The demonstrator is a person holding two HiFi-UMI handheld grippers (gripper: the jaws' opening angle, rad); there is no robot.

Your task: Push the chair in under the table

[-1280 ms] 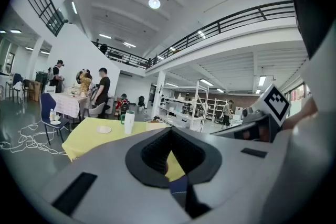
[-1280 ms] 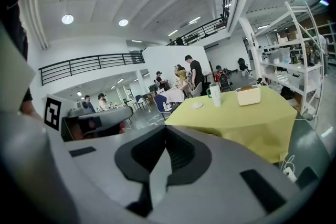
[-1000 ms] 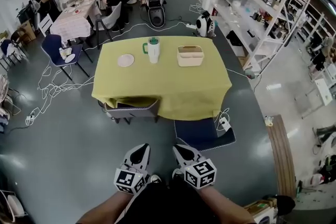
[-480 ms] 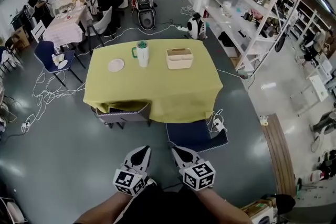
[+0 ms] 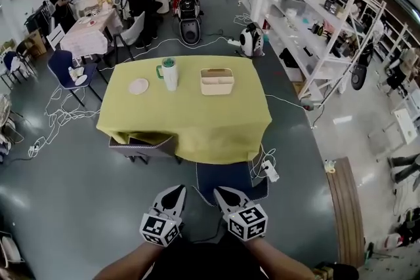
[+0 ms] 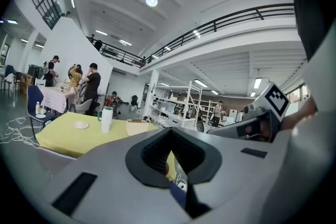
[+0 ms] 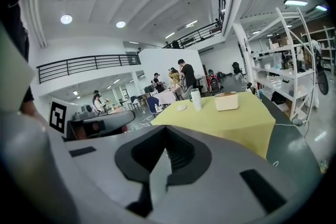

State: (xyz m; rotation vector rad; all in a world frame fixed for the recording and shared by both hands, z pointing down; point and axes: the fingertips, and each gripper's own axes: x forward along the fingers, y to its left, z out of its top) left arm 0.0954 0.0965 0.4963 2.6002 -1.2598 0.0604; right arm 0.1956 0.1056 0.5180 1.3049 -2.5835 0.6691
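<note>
Left gripper (image 5: 176, 189): jaws clenched, empty.
Right gripper (image 5: 220, 193): likewise clenched; I judge both serve as blunt pushers.
Chair (image 5: 226, 175): lower centre, protruding from tabletop (image 5: 190, 121), apparently untouched.

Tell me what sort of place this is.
Probably a lab or workshop hall rather than a home. Long white shelving racks are loaded with gear, loose cables trail over the grey floor, and a railed upper gallery runs overhead.
</note>
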